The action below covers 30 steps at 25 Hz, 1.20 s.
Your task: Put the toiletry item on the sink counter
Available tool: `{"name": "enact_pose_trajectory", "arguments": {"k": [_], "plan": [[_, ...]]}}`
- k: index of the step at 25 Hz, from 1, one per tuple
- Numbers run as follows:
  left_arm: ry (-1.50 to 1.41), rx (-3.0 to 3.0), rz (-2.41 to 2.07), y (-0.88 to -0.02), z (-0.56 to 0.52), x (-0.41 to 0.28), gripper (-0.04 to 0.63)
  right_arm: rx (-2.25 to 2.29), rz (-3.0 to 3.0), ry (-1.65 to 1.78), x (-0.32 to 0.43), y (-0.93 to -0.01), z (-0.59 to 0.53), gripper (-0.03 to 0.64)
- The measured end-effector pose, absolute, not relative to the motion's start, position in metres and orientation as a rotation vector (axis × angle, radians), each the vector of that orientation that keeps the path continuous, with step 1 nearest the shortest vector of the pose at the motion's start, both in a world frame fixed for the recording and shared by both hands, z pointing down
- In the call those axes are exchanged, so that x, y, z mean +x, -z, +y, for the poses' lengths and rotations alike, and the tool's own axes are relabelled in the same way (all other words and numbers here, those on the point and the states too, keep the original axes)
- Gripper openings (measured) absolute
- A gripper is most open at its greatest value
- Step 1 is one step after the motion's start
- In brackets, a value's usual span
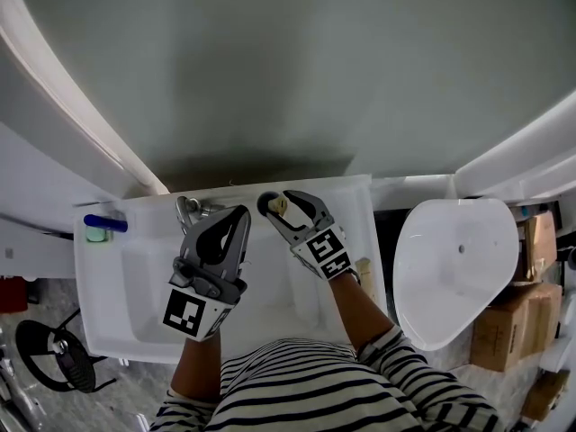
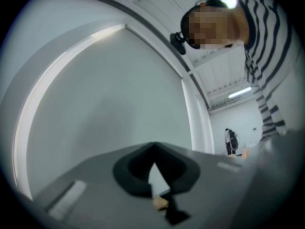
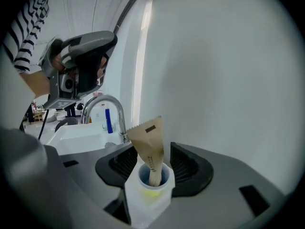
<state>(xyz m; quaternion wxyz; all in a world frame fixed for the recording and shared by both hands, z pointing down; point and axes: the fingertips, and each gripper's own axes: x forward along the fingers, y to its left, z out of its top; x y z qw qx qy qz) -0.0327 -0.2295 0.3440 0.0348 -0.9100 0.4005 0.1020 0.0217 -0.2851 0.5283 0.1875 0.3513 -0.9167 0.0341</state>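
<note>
Two tongs work over one white counter (image 1: 358, 207). The right tongs (image 1: 279, 207) are spread around one white cup (image 3: 148, 197), pads clear of it. One tan paper packet (image 3: 148, 142) stands in the cup, on the counter's back edge at 12 o'clock, just at 3 o'clock of the one faucet (image 1: 191, 211). The left tongs (image 1: 236, 219) are pressed together, empty. One blue tube (image 1: 105, 223) lies at 10 o'clock.

No readable text anywhere, small print on the brown sachet (image 3: 148, 144) too blurred to read
</note>
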Motion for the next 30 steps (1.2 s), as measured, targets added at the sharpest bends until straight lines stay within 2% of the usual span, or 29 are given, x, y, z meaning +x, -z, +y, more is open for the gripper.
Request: {"name": "enact_pose_trajectory", "arguments": {"k": [23,30], "plan": [[-0.262,-2.825,1.159,-0.335,-0.189,-0.019,0.006,1.137,-2.819,0.043,0.055,-0.409,-0.213,0.201],[-0.242,-2.836,1.118,-0.330,-0.175,-0.014,0.006,1.144,-2.838,0.106,0.064,-0.381,-0.186,0.134]]}}
